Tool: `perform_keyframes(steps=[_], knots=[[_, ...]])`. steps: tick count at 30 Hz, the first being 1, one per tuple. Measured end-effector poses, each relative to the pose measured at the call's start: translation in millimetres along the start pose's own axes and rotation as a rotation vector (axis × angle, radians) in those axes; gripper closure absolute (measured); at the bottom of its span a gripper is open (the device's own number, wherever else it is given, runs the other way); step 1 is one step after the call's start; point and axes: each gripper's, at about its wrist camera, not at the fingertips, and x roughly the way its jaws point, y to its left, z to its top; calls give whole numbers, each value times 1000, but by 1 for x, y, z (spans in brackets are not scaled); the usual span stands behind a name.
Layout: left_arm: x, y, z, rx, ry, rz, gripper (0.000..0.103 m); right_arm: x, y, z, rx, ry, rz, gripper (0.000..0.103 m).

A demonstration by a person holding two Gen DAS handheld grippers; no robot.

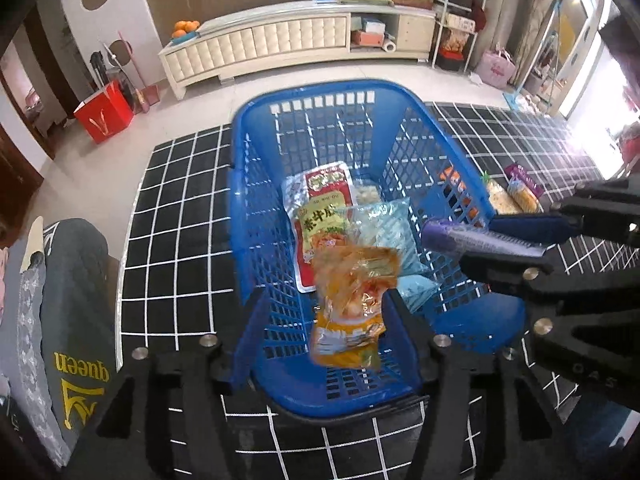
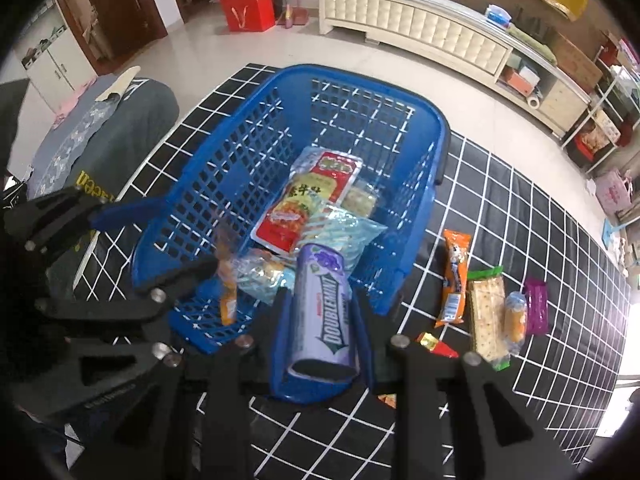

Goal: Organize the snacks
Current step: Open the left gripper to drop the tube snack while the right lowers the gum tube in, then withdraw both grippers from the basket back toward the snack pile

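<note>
A blue plastic basket (image 1: 256, 168) (image 2: 224, 148) stands on a black grid mat. Inside lie a red-and-yellow pouch (image 1: 320, 216) (image 2: 308, 196) and a pale blue bag (image 1: 384, 232) (image 2: 344, 232). My left gripper (image 1: 328, 344) (image 2: 180, 236) is open over the basket's near end. A blurred orange packet (image 1: 352, 296) (image 2: 226, 284) hangs loose between its fingers, and the pads do not press on it. My right gripper (image 2: 320, 300) (image 1: 472, 240) is shut on a purple Doublemint gum pack (image 2: 324, 312) (image 1: 464, 238), held over the basket's rim.
To the right of the basket several snacks lie on the mat (image 2: 500, 208): an orange packet (image 2: 454, 280), a green-edged cracker pack (image 2: 486, 316), a small yellow pack (image 2: 514, 316) and a purple one (image 2: 536, 308). A grey garment (image 1: 76, 300) lies to the left.
</note>
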Motion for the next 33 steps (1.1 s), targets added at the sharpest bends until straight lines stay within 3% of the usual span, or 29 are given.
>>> perform_keyframes(steps=[10,24,27,30,31,33], knots=[[-13,30,-8,-105,-41,-30,47,24,8,-2,-5,60,-26,69],[-2,41,-18,-129,-16,-37,47,41,16,-9,11,148,-47,67],[-4,41,-20,-129,-15,-42,47,36,18,-9,26,150,-6,54],[-7,39,-20,-124,-15,-35,47,27,22,-9,21,126,-16,44],[-9,38,-20,-123,-18,-35,47,23,22,-9,18,116,-40,36],[-13,35,-21,-120,-21,-35,47,18,23,-11,11,102,-37,33]])
